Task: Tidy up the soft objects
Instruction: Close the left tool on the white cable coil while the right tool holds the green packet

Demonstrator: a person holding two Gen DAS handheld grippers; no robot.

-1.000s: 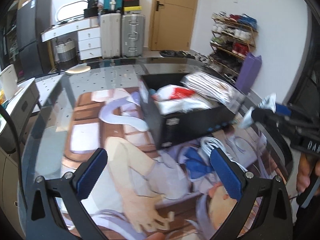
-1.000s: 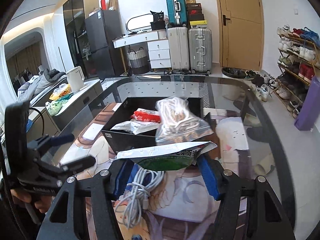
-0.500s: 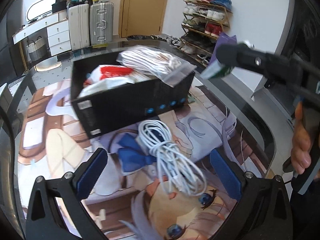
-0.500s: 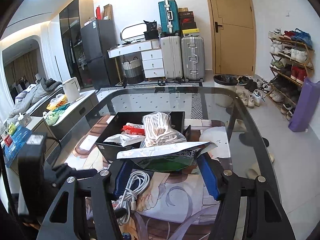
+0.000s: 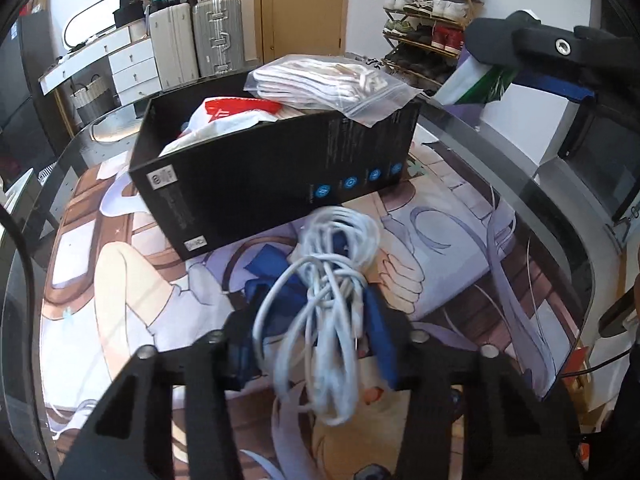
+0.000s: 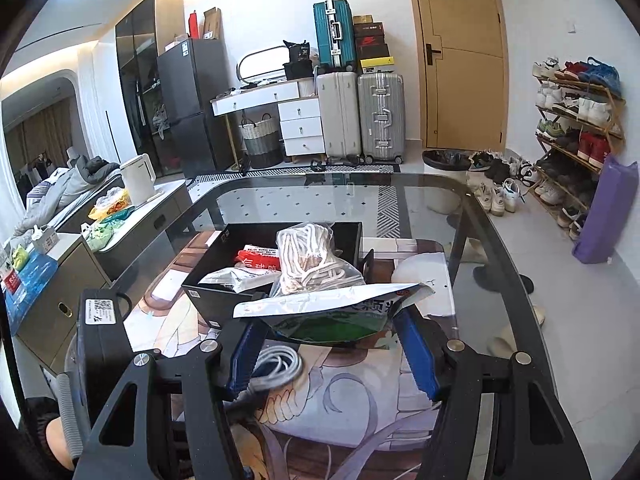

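Between left tongs (image 5: 310, 344): coiled white cable (image 5: 328, 300) | beside, seemingly cardboard, black box (image 5: 256, 184)

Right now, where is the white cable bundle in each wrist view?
Left wrist: white cable bundle at lower centre, between the left gripper fingers, which have just been closing on it.
Right wrist: lower left of centre, mostly hidden behind the green pouch.
Shared landmark: the black box, just beyond it.
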